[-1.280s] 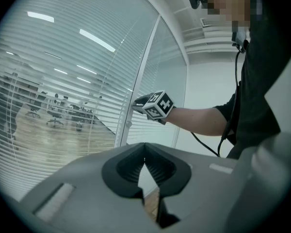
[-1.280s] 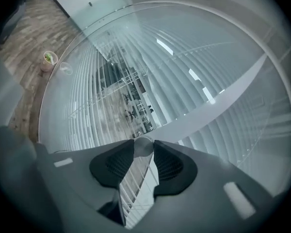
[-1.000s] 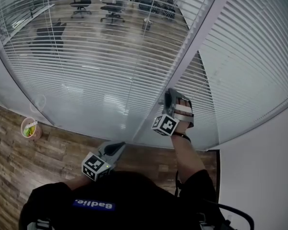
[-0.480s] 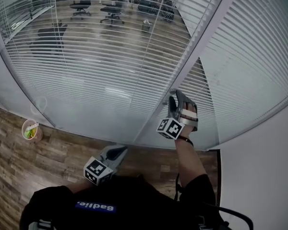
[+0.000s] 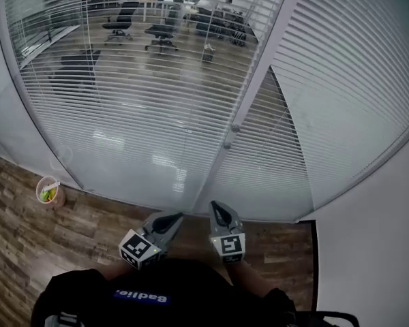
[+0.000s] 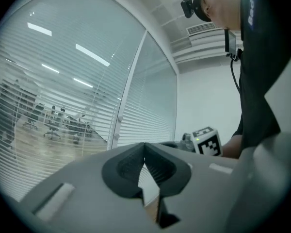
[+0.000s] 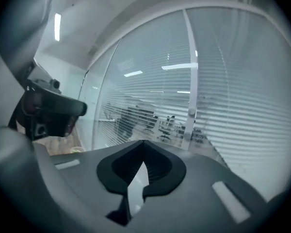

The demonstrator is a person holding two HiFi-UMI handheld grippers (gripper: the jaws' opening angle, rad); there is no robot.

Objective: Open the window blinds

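Both empty | left gripper jaws closed | right gripper jaws just closed, touching nothing

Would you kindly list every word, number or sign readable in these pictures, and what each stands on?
Blue patch on the person's black top: white lettering, too distorted to read.
Cubes on the left gripper and right gripper: square marker patterns only, no words.
Nothing else carries text.

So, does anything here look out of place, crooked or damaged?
Nothing looks damaged or spilled. Two small things stand out: a little cup with something green inside stands alone on the wooden floor, and the left blinds are tilted open while the right blinds are shut.
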